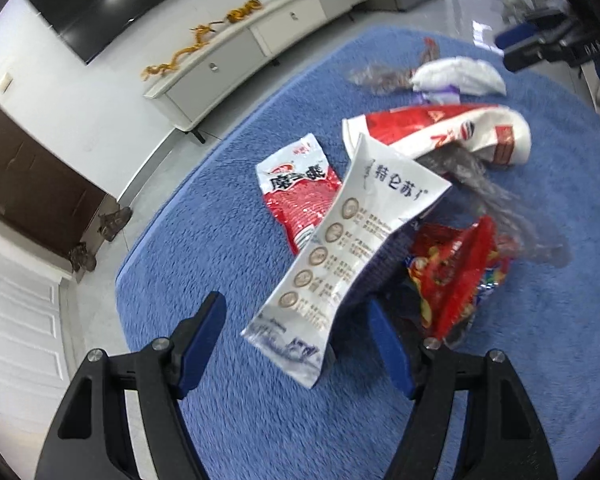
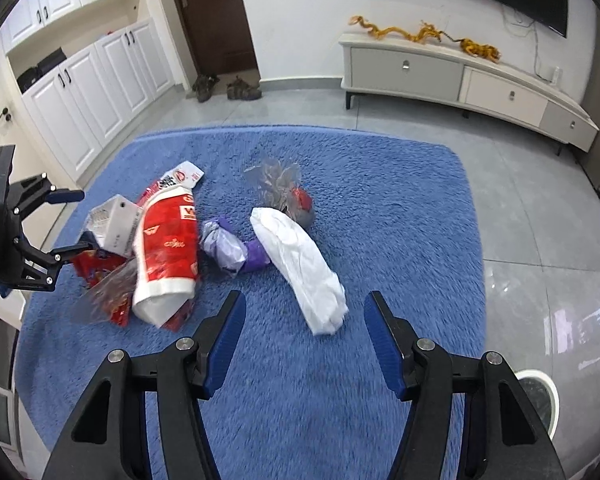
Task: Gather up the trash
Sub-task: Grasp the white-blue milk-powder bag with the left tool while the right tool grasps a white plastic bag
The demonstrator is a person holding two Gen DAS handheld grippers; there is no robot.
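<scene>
Your biggest landmark is the blue rug (image 2: 380, 200), with every piece of trash lying on it in a loose cluster.

In the left wrist view, the long white pouch (image 1: 340, 256) is the largest piece. Its long axis runs from about one o'clock down to seven o'clock, and its near end lies between your left gripper (image 1: 296, 344) fingers. Those fingers stand wide, and I cannot see either pad pressing on it. The pouch is arched, not flat, so a quick close could crease it or skid it sideways. The crinkled red snack bag (image 1: 456, 276) lies just beside the right finger at two o'clock and overlaps the pouch's edge. Close carelessly and you may catch both, or drag the bag along.

In the right wrist view, the rolled white bundle (image 2: 300, 260) points from eleven o'clock down to five o'clock, its near end between the tips of your right gripper (image 2: 304, 340). These fingers are also wide and hold nothing. The bundle lies slantwise to the gap, so you may pinch only loose cloth at the end and let it unroll.

The purple wad (image 2: 232, 250) touches the bundle at nine o'clock and could get nudged away.
</scene>
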